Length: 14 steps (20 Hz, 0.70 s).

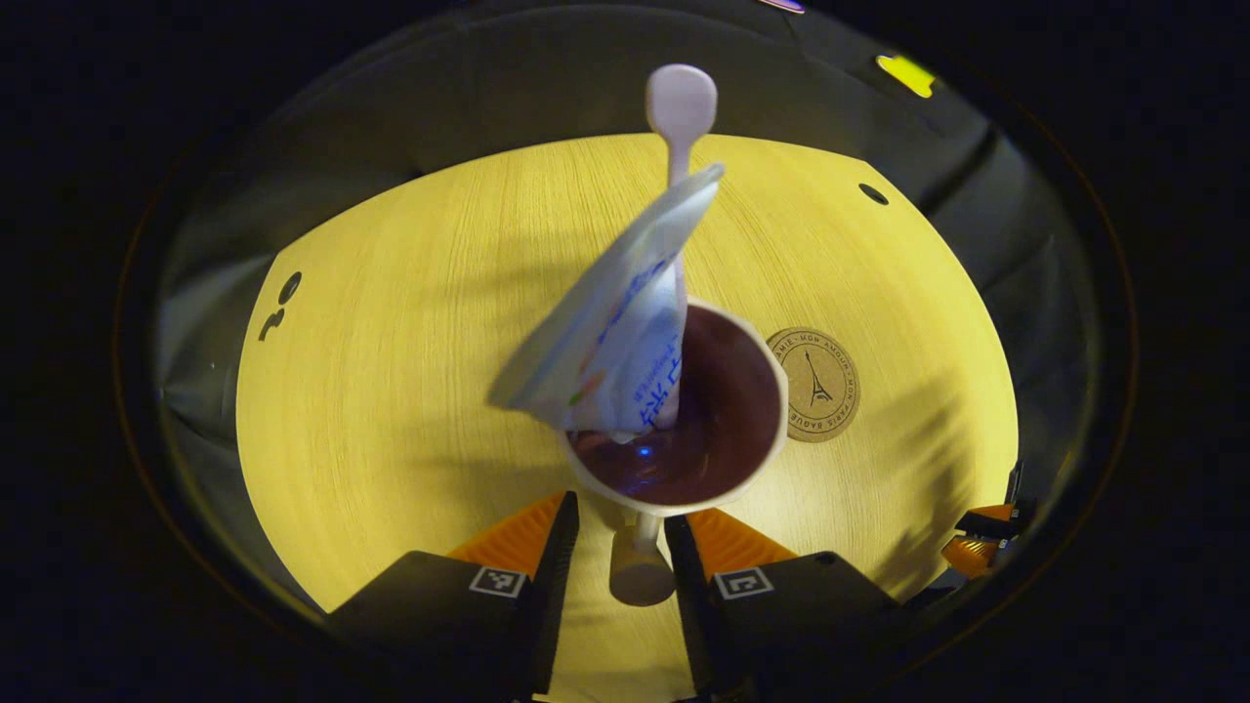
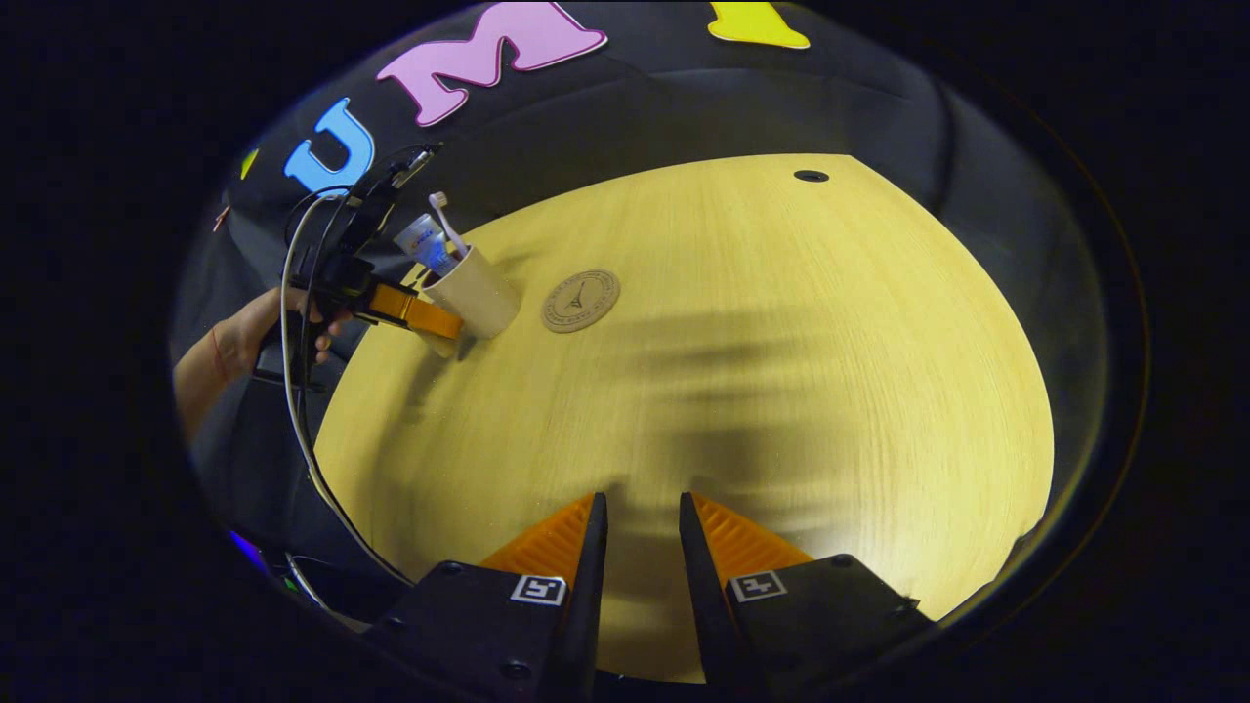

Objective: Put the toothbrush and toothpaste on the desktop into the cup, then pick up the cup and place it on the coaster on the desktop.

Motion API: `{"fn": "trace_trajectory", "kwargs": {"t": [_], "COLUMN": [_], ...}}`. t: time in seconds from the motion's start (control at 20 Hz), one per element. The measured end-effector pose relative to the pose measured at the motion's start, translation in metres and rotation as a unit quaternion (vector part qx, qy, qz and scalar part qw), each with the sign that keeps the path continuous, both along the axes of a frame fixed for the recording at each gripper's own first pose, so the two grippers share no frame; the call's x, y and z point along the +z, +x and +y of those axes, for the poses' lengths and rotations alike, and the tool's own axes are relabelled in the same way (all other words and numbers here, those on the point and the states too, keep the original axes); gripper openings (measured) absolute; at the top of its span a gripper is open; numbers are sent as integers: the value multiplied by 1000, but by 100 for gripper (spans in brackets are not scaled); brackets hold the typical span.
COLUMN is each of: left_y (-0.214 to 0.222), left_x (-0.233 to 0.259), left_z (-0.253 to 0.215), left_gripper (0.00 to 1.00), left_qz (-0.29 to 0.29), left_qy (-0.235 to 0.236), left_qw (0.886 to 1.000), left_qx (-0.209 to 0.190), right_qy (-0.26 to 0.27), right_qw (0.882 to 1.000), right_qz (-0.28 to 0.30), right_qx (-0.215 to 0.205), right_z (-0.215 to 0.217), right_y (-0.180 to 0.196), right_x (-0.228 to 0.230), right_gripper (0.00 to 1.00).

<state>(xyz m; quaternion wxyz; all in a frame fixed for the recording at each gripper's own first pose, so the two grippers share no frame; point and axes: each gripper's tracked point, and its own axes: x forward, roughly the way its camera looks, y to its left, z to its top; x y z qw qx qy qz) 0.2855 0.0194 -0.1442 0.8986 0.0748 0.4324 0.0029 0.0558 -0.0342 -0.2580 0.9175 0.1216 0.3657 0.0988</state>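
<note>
— Since the camera looks down from just above it, where is the cream cup (image 1: 771, 449) with the dark inside?
— It is right in front of the left gripper (image 1: 622, 513), on or just over the pale yellow wooden table (image 1: 391, 342). I cannot tell if it touches the top. The round brown cork coaster (image 1: 813, 384) lies just beside it, on its right in the left gripper view, and the cup is not on it.
— What is in the cup?
— The pale plastic toothbrush (image 1: 681, 107) stands almost straight up, its rounded end at the top. The white toothpaste tube (image 1: 625, 322) with blue print leans away from the brush, flat crimped end up. Their low ends are down inside the cup.
— Are the tongs holding it?
— Yes. The two fingers of the left gripper press on the cup's small handle from both sides. The handle's low end looks blurry.
— And from farther off?
— In the right gripper view the cup (image 2: 479, 293) is small and far to the left, near the table's edge. The left gripper (image 2: 430, 317) comes at it from the side. A hand (image 2: 264, 332) holds that tool, and a white cable (image 2: 293, 410) hangs from it. The coaster (image 2: 581, 300) is just beside the cup. The brush (image 2: 444, 217) and tube (image 2: 422, 239) are too tiny to see well.
— The other tongs?
— The right gripper (image 2: 640, 503) is over bare table, well apart from the cup. Its fingers have a small gap with nothing in it. In the left gripper view it (image 1: 981, 537) is cut off at the edge
</note>
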Motion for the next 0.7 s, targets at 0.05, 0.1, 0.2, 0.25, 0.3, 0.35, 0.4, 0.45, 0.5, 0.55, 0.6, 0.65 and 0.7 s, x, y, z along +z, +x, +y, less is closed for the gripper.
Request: {"fn": "trace_trajectory", "kwargs": {"t": [0.05,0.1,0.2,0.25,0.3,0.35,0.4,0.45,0.5,0.55,0.6,0.65,0.7], "left_y": [2,3,3,3,3,3,3,3,3,4,4,4,5], "left_x": [0,1,0,-1,-1,-1,-1,0,1,0,-1,1,4], "left_z": [-1,-2,-5,-8,-9,-9,-9,-10,-10,-11,-13,-14,-16], "left_gripper": [54,50,49,46,36,27,30,34,28,27,25,25,25], "left_qz": [1,2,9,14,18,19,17,10,6,-2,-7,-14,-26], "left_qy": [3,6,10,6,3,0,-3,-6,-9,-13,-18,-22,-23], "left_qw": [1000,1000,1000,1000,1000,1000,1000,1000,1000,1000,1000,1000,999], "left_qx": [1,2,5,3,6,9,10,9,11,14,17,18,15], "right_qy": [0,0,-2,-2,-2,-2,-2,-1,-1,-1,-1,-1,-1], "right_qw": [1000,1000,1000,1000,1000,1000,1000,1000,1000,1000,1000,1000,1000], "right_qz": [1,3,4,5,6,9,10,9,8,7,7,6,5], "right_qx": [-1,-1,4,7,9,11,13,15,16,16,16,16,16], "right_z": [-3,-2,-2,-1,0,1,2,2,2,2,2,2,2], "right_y": [1,-1,-3,-4,-4,-4,-5,-5,-5,-4,-5,-5,-5], "right_x": [0,-1,-2,-3,-5,-5,-5,-5,-5,-5,-5,-5,-5], "right_gripper": [46,46,46,46,46,46,46,46,46,46,46,46,46]}}
